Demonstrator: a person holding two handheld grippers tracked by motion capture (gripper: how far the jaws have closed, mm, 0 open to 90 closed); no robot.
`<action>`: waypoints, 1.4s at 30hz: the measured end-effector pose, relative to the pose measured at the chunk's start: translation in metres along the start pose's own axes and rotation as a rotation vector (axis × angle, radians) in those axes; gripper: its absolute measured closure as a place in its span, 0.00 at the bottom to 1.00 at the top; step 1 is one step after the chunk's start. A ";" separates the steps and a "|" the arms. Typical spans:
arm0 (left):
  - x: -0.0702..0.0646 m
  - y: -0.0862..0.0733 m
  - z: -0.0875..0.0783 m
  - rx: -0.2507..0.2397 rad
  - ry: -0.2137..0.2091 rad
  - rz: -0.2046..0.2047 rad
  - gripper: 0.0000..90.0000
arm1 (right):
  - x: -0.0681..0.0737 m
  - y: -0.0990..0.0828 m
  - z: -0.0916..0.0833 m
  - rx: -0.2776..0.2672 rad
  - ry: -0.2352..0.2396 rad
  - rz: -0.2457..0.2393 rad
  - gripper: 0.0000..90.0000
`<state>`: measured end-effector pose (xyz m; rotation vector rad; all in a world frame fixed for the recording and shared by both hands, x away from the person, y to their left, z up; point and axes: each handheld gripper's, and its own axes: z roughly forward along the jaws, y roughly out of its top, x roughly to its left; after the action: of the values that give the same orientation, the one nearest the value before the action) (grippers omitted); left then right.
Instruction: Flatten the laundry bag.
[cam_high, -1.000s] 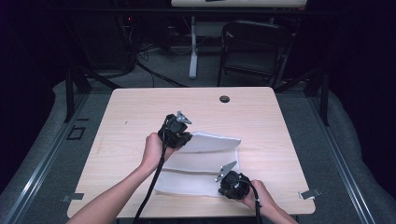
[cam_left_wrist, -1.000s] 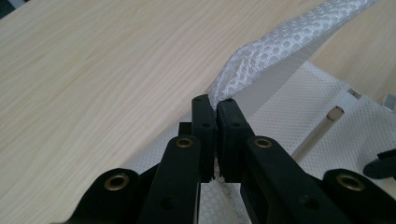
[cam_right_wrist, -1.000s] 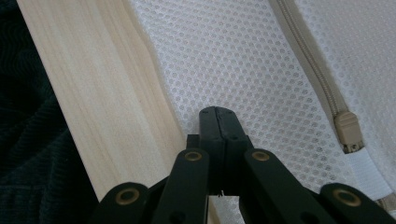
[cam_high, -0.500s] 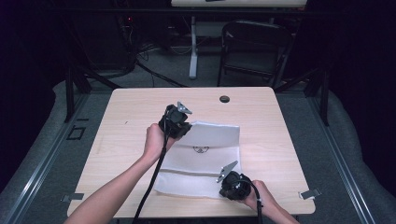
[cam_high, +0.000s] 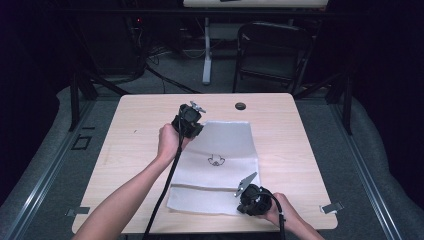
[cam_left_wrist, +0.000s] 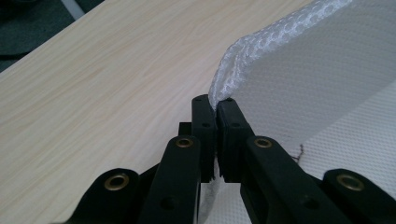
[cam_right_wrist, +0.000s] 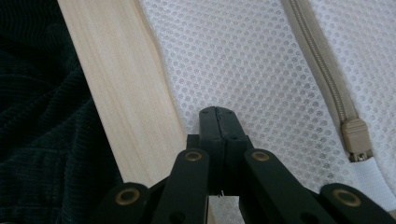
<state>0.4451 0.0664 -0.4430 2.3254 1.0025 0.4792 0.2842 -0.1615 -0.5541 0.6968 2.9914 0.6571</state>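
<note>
High view, white mesh bag (cam_high: 220, 165) spread flat on the worktop (cam_high: 135, 130), far corner clamped in the left gripper (cam_high: 188, 121) jaws, near edge pinned under the right gripper (cam_high: 252, 199), jaws together, zip pull (cam_right_wrist: 356, 132) beside.

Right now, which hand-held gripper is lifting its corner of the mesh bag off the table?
The left hand-held gripper: its jaws pinch the far corner of the white mesh bag, raised off the wood. The right hand-held gripper sits low on the mesh near the zipper.

White mesh cloth bag (cam_right_wrist: 261, 60); matt, probably wooden table (cam_left_wrist: 93, 84).
</note>
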 end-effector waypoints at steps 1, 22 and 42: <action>0.002 0.001 0.003 0.009 0.003 -0.004 0.97 | -0.001 0.000 -0.001 0.016 0.003 -0.007 1.00; 0.018 0.016 0.054 0.049 0.077 -0.079 0.97 | -0.007 0.000 -0.001 0.000 -0.011 0.006 1.00; 0.034 0.015 0.095 0.007 0.106 -0.134 0.74 | -0.010 0.001 0.000 -0.009 -0.014 0.045 1.00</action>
<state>0.5248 0.0497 -0.5043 2.2405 1.2036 0.5503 0.2940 -0.1648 -0.5543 0.7670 2.9668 0.6638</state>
